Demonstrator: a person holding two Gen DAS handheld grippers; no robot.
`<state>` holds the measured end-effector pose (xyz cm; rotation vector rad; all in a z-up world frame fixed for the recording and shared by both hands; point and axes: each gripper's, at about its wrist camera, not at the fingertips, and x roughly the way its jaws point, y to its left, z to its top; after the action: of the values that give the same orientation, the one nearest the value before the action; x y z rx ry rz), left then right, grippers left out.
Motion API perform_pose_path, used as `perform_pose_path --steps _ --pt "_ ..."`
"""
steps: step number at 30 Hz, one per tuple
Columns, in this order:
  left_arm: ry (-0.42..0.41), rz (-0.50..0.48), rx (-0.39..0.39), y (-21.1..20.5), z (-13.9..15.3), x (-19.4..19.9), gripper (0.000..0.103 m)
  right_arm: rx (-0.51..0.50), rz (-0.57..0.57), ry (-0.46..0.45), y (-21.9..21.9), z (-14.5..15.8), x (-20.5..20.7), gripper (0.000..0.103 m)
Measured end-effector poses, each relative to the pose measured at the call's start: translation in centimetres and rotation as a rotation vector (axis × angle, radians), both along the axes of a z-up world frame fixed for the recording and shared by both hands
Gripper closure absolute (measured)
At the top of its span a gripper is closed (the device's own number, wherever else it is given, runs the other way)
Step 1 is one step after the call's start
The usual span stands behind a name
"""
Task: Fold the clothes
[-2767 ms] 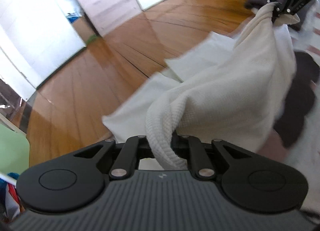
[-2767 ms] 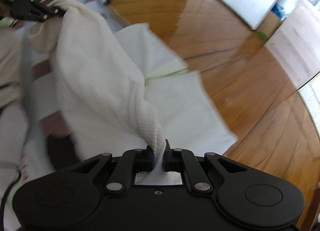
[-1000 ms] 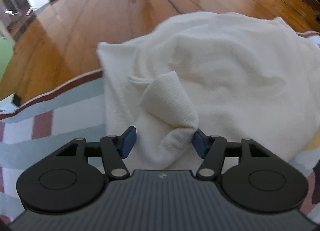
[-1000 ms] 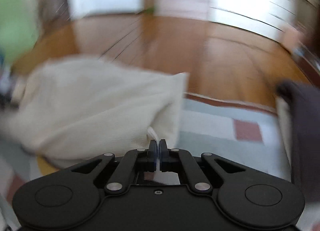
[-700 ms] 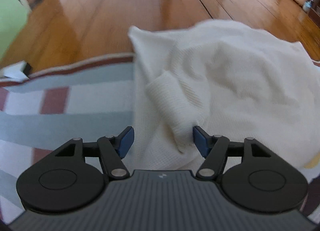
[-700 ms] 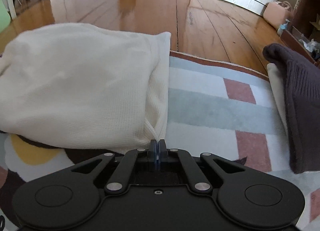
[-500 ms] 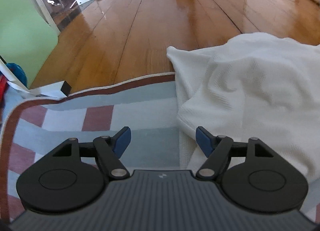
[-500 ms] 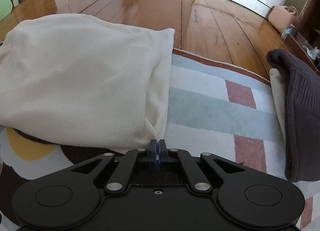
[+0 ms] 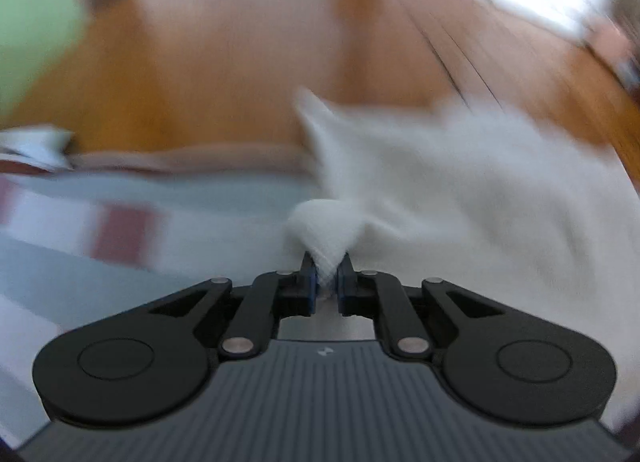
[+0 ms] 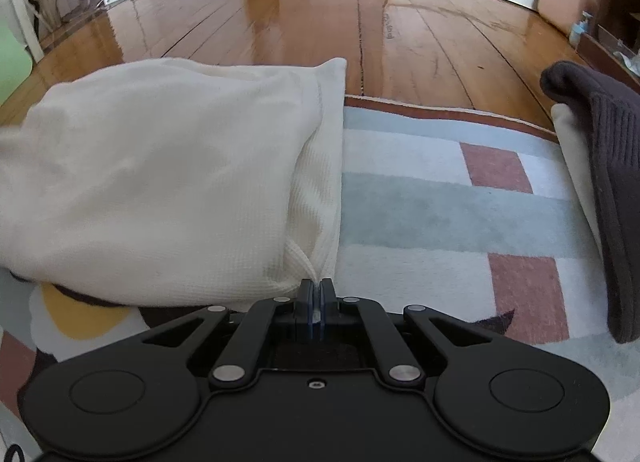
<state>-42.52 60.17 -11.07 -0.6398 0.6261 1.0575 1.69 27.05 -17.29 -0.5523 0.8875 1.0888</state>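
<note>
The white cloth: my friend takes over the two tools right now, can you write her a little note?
Left tool: its jaws have just closed on a bunched corner of the white cloth.
Right tool: shut on the cloth's near right corner.
The cloth lies folded over on the patterned rug; a dark garment waits at the right.
Done: one fold.
Left: probably another fold, smoothing, then the dark garment.

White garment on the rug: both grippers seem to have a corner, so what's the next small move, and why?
Probably lift both corners together. The left gripper, whose jaws have just been closing, pinches a bunched bit of the white garment; the right gripper is shut on its near corner. The garment lies puffy on the rug, so raising it should let it hang flat.
</note>
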Motion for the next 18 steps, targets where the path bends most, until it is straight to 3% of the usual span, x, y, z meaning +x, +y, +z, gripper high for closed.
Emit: perform_pose_path --steps 1,2,3,5,6,7,9,10,11,12,14,16,18 --pt "-0.098 0.065 -0.023 0.3 0.5 -1.1 0.093 -0.006 0.009 -0.003 0.1 0.0 0.0 0.100" --pt "-0.139 0.096 -0.052 0.6 0.5 -1.5 0.092 -0.019 0.016 0.012 0.3 0.1 0.2 0.100" --pt "-0.089 0.116 -0.068 0.7 0.1 -1.0 0.088 -0.032 0.023 0.027 0.5 0.2 0.5 0.100" --pt "0.137 0.152 -0.087 1.0 -1.0 0.9 0.061 -0.057 0.036 0.057 0.8 0.4 1.0 0.098" --pt "0.245 0.163 -0.114 1.4 -1.5 1.8 0.060 -0.064 0.041 0.072 1.0 0.7 1.2 0.095" --pt "0.299 0.186 -0.138 2.1 -1.5 2.1 0.060 -0.040 0.041 0.092 1.3 1.5 1.7 0.093" --pt "0.221 0.246 -0.146 3.2 -0.3 1.5 0.056 0.013 0.041 0.132 1.9 3.4 2.6 0.091" --pt "0.131 0.275 -0.143 3.8 0.5 0.7 0.047 0.085 0.034 0.157 2.2 4.9 3.3 0.089" --pt "0.107 0.260 -0.134 4.1 0.5 0.7 0.042 0.153 0.025 0.198 2.7 6.2 4.2 0.084" --pt "0.097 0.238 -0.125 4.4 0.2 0.9 0.042 0.195 0.021 0.244 3.5 7.0 5.2 0.069" --pt "0.078 0.192 -0.106 4.9 -0.3 1.2 0.042 0.190 0.034 0.293 6.7 7.5 6.9 0.065" --pt "0.103 0.151 -0.131 4.8 -2.5 1.2 0.043 0.157 0.050 0.313 10.2 7.3 8.5 0.065" --pt "0.008 0.156 -0.187 5.3 -3.7 0.1 0.043 0.119 0.048 0.316 12.9 6.3 9.4 0.065"
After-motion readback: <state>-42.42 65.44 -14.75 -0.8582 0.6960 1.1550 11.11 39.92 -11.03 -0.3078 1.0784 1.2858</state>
